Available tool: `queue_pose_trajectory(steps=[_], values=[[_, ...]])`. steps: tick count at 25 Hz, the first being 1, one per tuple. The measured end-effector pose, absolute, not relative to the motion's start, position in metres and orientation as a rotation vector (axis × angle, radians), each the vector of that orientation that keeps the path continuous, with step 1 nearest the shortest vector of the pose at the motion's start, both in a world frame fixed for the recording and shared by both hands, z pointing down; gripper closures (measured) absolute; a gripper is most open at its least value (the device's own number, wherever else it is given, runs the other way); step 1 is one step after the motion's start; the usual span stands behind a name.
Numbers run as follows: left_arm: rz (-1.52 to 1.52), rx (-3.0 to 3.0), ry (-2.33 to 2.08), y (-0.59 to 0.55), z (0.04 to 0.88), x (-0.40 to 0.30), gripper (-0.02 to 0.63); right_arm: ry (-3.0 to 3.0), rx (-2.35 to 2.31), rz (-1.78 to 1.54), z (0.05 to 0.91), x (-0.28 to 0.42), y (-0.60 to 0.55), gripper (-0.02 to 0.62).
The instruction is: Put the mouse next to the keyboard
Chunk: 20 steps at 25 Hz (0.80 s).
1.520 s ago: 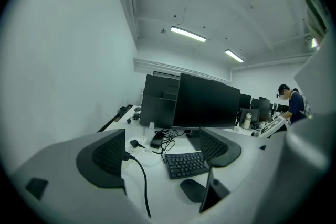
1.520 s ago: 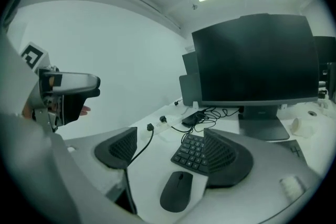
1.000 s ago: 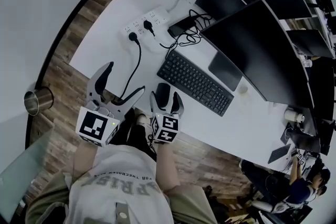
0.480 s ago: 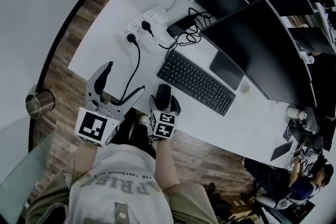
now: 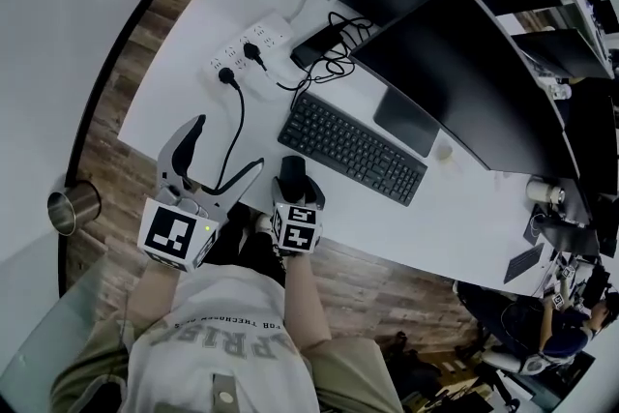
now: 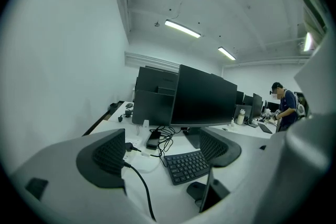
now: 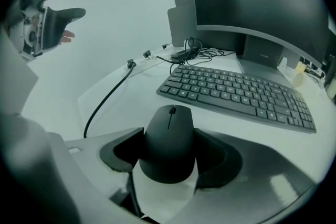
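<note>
A black mouse lies on the white desk near its front edge, just left of the black keyboard. My right gripper straddles the mouse, its jaws closing, and both pads touch the mouse's sides. My left gripper hangs open and empty above the desk's front left part, over a black cable. The left gripper view also takes in the keyboard and the mouse.
A white power strip with plugs lies at the back left, and its black cable runs toward the front edge. A phone and tangled wires lie behind the keyboard. Two dark monitors stand behind it. A metal cup stands on the floor, left.
My right gripper has slid forward around the mouse and its jaws have narrowed onto it. The left gripper has stayed where it was.
</note>
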State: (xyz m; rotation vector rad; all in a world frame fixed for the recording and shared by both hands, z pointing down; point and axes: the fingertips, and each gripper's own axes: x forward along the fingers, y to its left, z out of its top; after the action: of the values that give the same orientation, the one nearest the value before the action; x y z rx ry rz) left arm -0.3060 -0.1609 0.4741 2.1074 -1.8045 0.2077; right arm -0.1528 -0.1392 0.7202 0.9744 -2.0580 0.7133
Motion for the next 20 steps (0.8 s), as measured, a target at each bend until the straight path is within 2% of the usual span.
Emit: queue_pose_trajectory(steps=[10, 20], values=[[0.256, 2.253, -1.706, -0.182, 0.460, -0.252, 0.181, -2.119, 1.131, 0.751, 0.687, -0.124, -0.158, 0.295], [0.298, 2.371, -1.599, -0.208, 0.451, -0.155, 0.181, -2.073, 1.363, 0.809, 0.672, -0.010, -0.183, 0.295]])
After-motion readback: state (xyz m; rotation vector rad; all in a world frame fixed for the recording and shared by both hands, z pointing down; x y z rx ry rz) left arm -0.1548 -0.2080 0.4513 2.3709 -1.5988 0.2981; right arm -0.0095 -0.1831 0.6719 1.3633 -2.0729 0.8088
